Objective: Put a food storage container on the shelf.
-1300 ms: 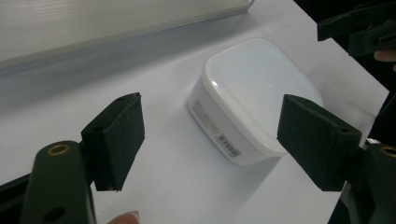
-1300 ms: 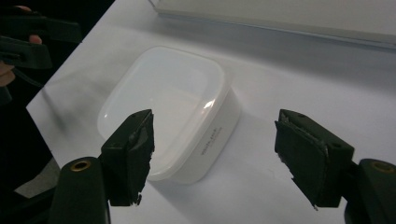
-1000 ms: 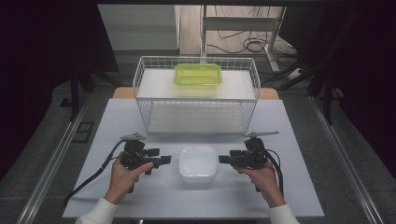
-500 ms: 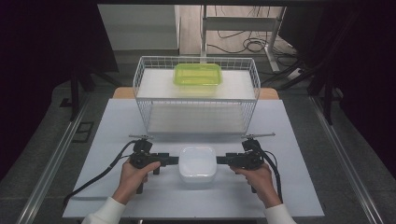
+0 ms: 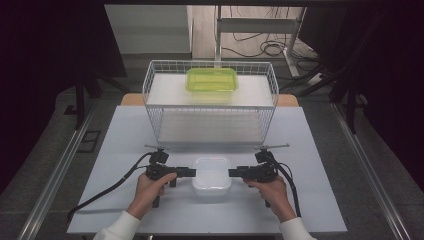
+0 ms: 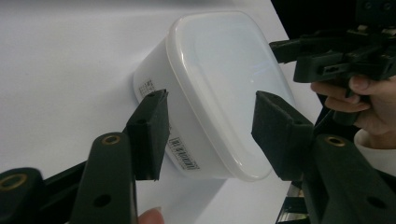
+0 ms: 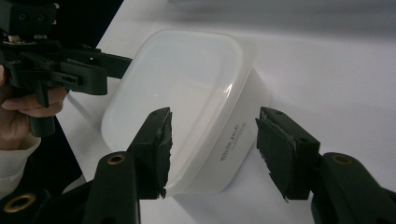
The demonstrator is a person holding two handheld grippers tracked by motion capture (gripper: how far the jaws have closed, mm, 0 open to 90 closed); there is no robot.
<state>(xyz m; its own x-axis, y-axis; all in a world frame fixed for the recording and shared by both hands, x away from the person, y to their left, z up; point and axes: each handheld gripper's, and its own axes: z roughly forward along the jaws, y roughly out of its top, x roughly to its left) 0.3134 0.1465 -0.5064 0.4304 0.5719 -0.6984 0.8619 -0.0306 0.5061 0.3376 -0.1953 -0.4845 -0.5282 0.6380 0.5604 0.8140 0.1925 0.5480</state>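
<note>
Both jaw sets have just been closing, with the white lidded container (image 5: 212, 173) between them: my left gripper (image 5: 189, 172) straddles its near-left edge and my right gripper (image 5: 235, 172) the opposite one, but the pads (image 6: 150, 130) are still parted and not yet pressing, so nothing is grasped. The container rests on the table (image 5: 125, 150) directly between the two grippers; approach done, clamp and lift remain. Beyond them stands the wire basket (image 5: 210, 102), with a green container (image 5: 212, 80) on top, likely the destination.
</note>
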